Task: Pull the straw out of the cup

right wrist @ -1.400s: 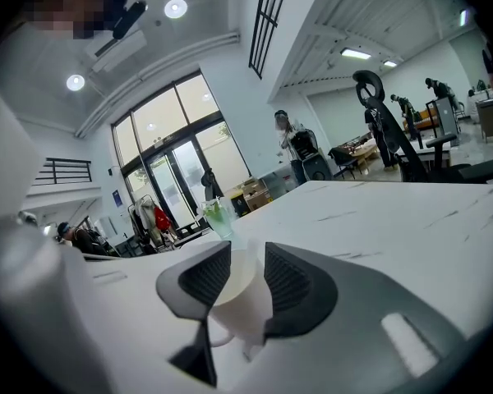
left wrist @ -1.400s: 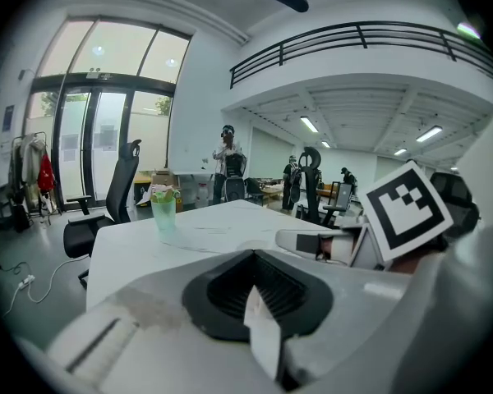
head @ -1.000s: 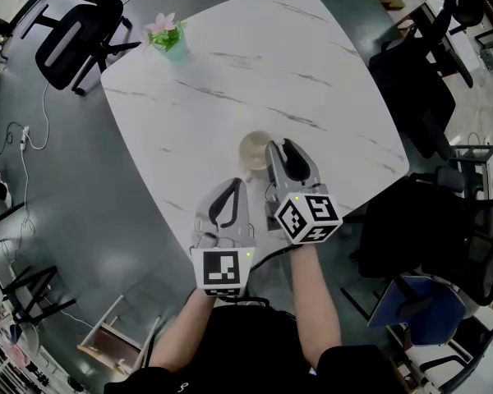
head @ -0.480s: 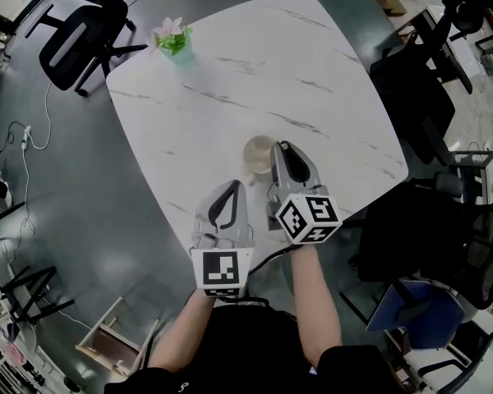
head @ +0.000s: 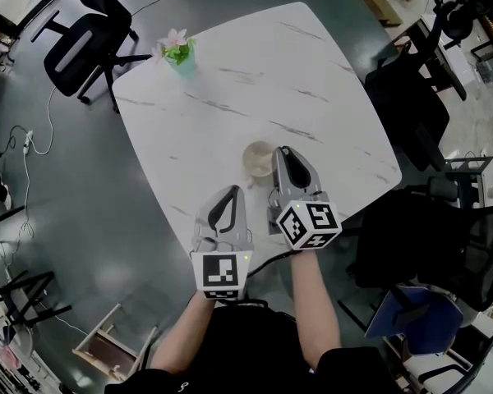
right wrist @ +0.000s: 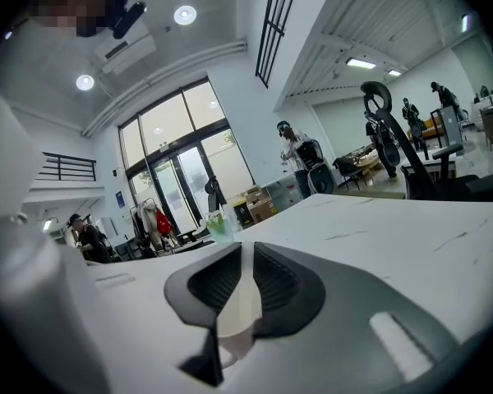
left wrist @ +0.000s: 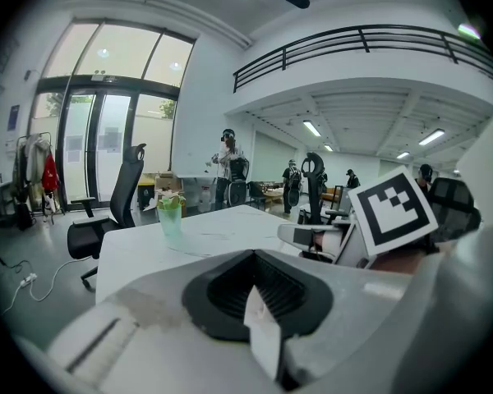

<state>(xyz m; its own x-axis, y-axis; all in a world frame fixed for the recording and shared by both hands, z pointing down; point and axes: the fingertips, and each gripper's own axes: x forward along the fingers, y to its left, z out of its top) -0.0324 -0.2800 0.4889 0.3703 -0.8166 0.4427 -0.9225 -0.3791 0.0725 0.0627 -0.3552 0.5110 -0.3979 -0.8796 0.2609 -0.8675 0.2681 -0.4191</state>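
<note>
Far left, on the grey floor (head: 66, 187): a black office chair (head: 86, 39), off the far-left corner of the worktop. On that same corner of the white marbled worktop (head: 312, 80) stands a small potted plant (head: 177, 49) in a pale green pot, well apart from everything else.

Near edge, left of centre: the left gripper (head: 232, 190) points away over the worktop and a little downward. Its fingers are pressed together at the tips, with none of the task's things between them. The left gripper view shows a small white tab (left wrist: 261, 335) in the seam close to the camera; what it is I cannot tell. This gripper is near the cup, on its near-left side, and not touching it.

Centre: the cup (head: 258, 158), pale and upright on the worktop, open mouth seen from above.

Just right of the cup: the right gripper (head: 282, 151), tips at the cup's right rim. Its fingers have just been closing and now pinch a pale slim strip, the straw (right wrist: 240, 300). In the right gripper view it runs along the gap between the dark fingers and widens toward the camera. In the head view the straw is too thin to make out, so I cannot tell whether its lower end sits inside the cup.

Right: dark chairs (head: 411, 97) crowd the worktop's right side.
</note>
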